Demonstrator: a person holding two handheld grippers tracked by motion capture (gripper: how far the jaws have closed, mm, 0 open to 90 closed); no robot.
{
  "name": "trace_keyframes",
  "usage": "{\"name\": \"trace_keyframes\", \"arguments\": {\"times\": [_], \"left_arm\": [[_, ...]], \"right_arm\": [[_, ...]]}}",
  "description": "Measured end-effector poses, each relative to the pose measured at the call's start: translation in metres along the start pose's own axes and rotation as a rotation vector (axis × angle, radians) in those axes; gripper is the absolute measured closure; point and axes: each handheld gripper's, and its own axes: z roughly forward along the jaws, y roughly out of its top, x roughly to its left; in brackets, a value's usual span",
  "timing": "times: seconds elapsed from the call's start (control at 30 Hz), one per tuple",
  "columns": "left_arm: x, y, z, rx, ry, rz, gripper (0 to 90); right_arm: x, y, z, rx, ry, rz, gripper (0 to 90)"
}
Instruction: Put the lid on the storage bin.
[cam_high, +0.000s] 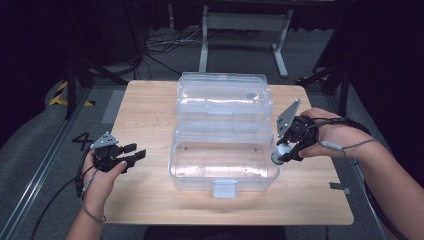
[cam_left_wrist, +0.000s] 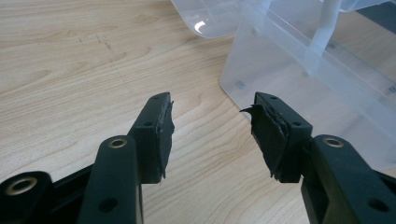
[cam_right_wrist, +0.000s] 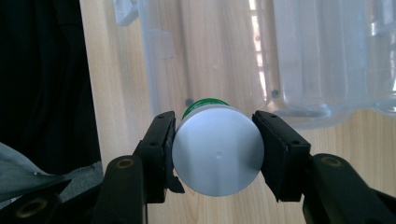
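A small round container (cam_right_wrist: 217, 151) with a pale grey flat end and a green band behind it sits clamped between the fingers (cam_right_wrist: 159, 156) of the right gripper (cam_high: 286, 150), one finger on each side of its body. In the high view it hangs just beside the right end of a clear plastic box (cam_high: 223, 160), above the wooden counter (cam_high: 145, 115). The box stands open in the middle of the counter, its lid (cam_high: 224, 97) tipped back behind it and a latch tab (cam_high: 224, 189) at the middle of its front wall. The person's right hand (cam_high: 330, 140) holds the gripper from the right, with a cable trailing over the wrist.

Well apart, on the other side of the box, the left gripper (cam_high: 134, 153) is held in the left hand (cam_high: 102, 177) over the counter's left part. Its fingers (cam_left_wrist: 159, 135) stand apart with nothing between them, and they point toward the box's near corner. Beyond the counter lie a dark floor, loose cables (cam_high: 165, 42) and a grey metal stand (cam_high: 245, 30).
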Motion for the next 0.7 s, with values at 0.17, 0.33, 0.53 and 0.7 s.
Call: {"name": "trace_keyframes", "arguments": {"times": [0.17, 0.33, 0.53, 0.7], "left_arm": [[-0.001, 0.000, 0.001, 0.003, -0.001, -0.001, 49.0], [0.000, 0.000, 0.000, -0.001, 0.000, -0.002, 49.0], [0.000, 0.000, 0.001, 0.002, -0.002, -0.002, 49.0], [0.000, 0.000, 0.001, 0.000, -0.003, -0.003, 49.0]], "right_arm": [[0.003, 0.007, 0.005, -0.003, 0.016, -0.013, 50.4], [0.005, 0.013, 0.013, -0.002, 0.039, -0.018, 50.4], [0.005, 0.019, 0.026, 0.037, 0.054, -0.037, 50.4], [0.003, 0.022, 0.038, 0.056, 0.064, -0.029, 50.4]]}}
